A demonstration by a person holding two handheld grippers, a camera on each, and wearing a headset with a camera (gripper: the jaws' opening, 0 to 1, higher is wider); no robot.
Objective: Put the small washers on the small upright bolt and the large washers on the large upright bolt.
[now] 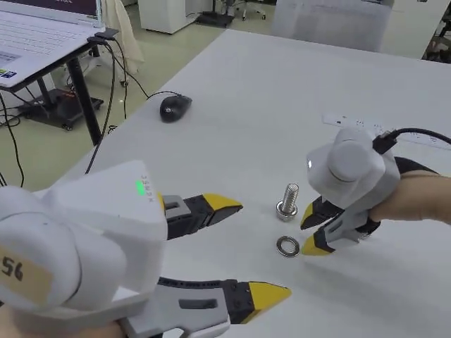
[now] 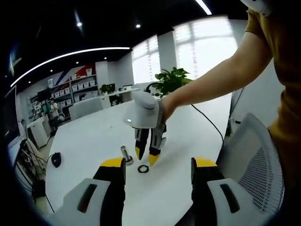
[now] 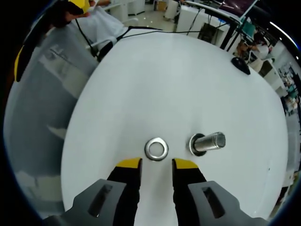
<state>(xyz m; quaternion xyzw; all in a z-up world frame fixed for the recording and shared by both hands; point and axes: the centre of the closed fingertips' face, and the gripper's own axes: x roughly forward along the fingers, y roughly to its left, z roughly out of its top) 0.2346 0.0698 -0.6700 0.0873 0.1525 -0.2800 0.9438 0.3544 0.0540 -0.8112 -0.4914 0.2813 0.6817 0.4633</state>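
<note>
Washer [image 3: 156, 149]: flat on the white table [image 1: 282, 105], at 12 o'clock just ahead of the right gripper [image 3: 157, 164] tips in the right gripper view, not touching.
Bolt [image 3: 209, 142]: upright, near the washer, at its 3 o'clock in the same view.
Right gripper: jaws narrowly apart, nothing between them.
Left gripper [image 1: 255, 248]: jaws wide, holding nothing, at the washer's 9 o'clock in the head view.
Mouse [image 1: 174, 107]: on the table at 11 o'clock, well apart.
</note>
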